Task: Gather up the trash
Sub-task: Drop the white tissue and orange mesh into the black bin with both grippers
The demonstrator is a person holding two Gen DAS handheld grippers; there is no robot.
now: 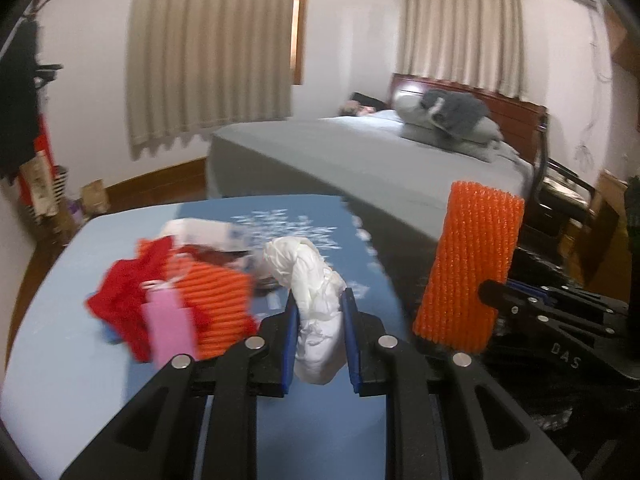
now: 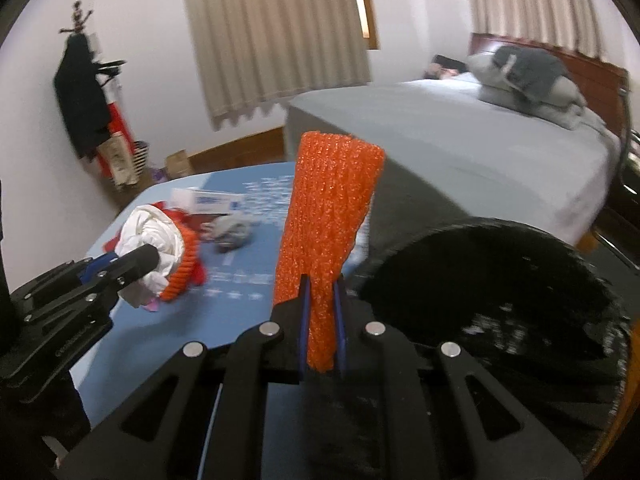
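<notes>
Bedroom with blue tabletop (image 1: 48, 360): left gripper (image 1: 320, 336) pinching soft white wad (image 1: 308, 280) above near edge, right gripper (image 2: 322, 320) clamped on light, squashy orange foam net (image 2: 328, 216) beyond right edge beside black bin (image 2: 500, 300); low, firm holds best.

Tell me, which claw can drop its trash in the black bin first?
Probably the right claw. It grips the orange net right beside the bin, while the left claw, holding the white wad, sits farther away over the table.
</notes>
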